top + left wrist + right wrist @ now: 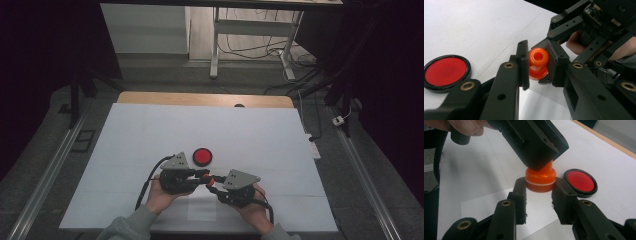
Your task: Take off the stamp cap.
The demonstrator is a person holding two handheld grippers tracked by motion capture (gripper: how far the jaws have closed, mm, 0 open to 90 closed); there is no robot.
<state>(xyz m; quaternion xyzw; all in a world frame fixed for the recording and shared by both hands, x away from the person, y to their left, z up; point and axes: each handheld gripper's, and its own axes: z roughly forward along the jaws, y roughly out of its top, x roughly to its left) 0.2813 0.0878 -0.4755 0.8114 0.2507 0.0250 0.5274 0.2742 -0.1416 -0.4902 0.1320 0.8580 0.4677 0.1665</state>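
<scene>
Orange two-part piece (538, 63) is held above the table between both hands: left gripper (537, 65) clamps its top, right gripper (540, 186) pinches the base; likely best pulled straight apart, no skew.

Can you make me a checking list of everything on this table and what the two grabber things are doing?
Surface: white table, wooden edge at the far side.
Job's things: orange piece in two stacked parts with a pale seam, held above the table between both grippers.
Clutter: round red disc with a black rim, lying flat just beyond the grippers.
Grippers: left gripper shut on the orange piece; right gripper with jaws at the lower part's sides.
Cables: black cable trailing from the left gripper.
Surroundings: grey floor, desk legs, loose wires.
</scene>
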